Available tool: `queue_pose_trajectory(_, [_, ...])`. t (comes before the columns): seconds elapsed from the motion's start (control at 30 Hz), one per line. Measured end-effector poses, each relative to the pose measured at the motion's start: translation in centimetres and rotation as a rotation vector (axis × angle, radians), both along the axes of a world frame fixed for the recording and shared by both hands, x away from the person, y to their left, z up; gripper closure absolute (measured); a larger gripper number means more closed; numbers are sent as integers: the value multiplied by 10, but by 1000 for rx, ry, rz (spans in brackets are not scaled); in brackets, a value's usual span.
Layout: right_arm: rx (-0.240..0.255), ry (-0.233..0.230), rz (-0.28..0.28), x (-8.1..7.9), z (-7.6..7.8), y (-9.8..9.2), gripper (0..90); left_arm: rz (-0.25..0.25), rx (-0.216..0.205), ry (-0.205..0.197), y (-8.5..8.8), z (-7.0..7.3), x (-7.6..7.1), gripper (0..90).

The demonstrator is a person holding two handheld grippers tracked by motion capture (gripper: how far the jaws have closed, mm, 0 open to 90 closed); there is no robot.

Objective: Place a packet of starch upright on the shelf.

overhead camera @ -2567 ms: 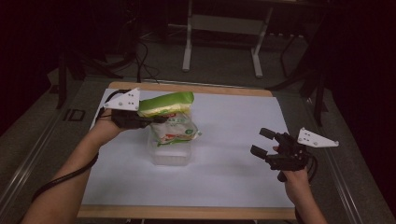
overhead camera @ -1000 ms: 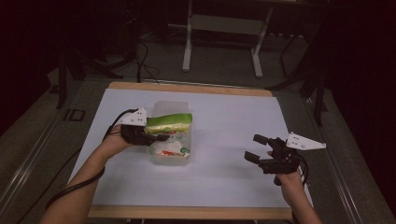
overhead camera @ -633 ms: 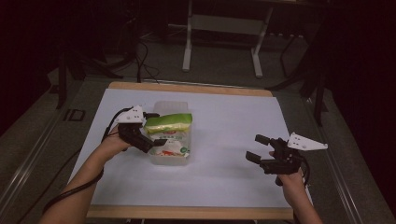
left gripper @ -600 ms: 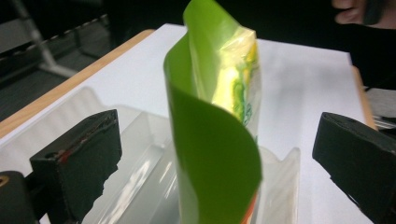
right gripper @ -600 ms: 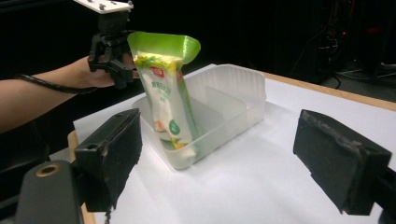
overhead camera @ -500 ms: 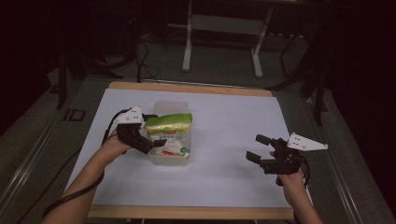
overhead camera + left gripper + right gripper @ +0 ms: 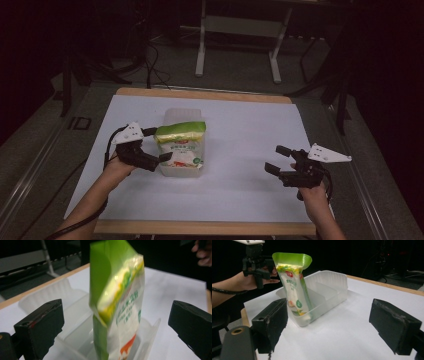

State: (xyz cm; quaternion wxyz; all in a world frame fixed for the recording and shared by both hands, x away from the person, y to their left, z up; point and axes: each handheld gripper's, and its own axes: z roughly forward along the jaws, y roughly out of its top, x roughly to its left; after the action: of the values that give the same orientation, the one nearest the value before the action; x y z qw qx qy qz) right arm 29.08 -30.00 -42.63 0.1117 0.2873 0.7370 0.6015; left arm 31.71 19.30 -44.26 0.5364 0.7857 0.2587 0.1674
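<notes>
A green-topped white snack bag (image 7: 181, 142) stands upright in the near end of a clear plastic divided container (image 7: 182, 114) on the white table sheet. My left gripper (image 7: 159, 145) is at the bag's left side. In the left gripper view the bag (image 7: 117, 302) sits between the wide-apart jaws of the left gripper (image 7: 117, 322), which is open and touches nothing. My right gripper (image 7: 276, 158) hovers open and empty over the sheet at the right. The right gripper view looks past the right gripper (image 7: 333, 325) to the bag (image 7: 292, 282) and container (image 7: 332, 282).
A white sheet (image 7: 240, 125) covers the wooden table, whose edge (image 7: 200, 227) runs along the front. Table legs (image 7: 201, 45) and cables stand on the dark floor behind. The left hand and the left gripper (image 7: 259, 262) sit behind the bag in the right gripper view.
The left gripper carried the bag down from above into the container's near compartment, then opened its jaws off it. The right gripper drifted slightly lower and stayed open.
</notes>
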Motion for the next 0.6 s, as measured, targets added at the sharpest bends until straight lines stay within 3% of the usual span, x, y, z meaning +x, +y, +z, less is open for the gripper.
queue_pose_trajectory(0.17, [-10, 1, -1, -1, 1, 2, 145, 20, 31, -6, 1, -5, -12, 5])
queue_pose_trajectory(0.6, [-5, 8, -9, -7, -4, -2, 145, 27, 2, 9, 1, -36, -39, 5])
